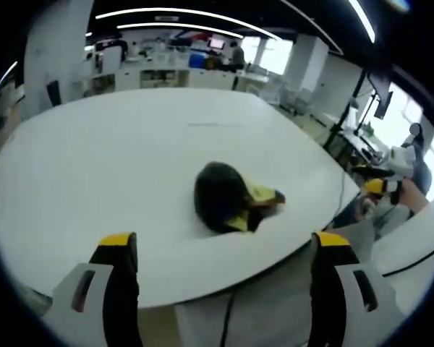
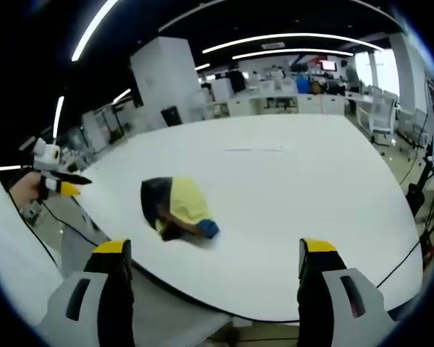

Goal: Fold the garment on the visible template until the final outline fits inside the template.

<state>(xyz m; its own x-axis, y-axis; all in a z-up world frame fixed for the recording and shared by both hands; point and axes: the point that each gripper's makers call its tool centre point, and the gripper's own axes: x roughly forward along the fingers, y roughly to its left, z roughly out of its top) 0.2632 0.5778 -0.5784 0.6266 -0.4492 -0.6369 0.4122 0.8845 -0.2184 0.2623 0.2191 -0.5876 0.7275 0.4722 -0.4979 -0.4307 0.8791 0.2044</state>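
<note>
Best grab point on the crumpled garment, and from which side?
Take the garment at the loose blue-tipped end sticking out toward the near table edge, probably with the right gripper coming low over that edge. The rest is a bunched mound with no free edge.

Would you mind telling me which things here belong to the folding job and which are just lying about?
Belonging to the job:
- crumpled black and yellow garment, lying bunched on the table
- round white table
- left gripper, open
- right gripper, open

Just lying about:
- black cable over the table's edge
- white office desks in the background
</note>
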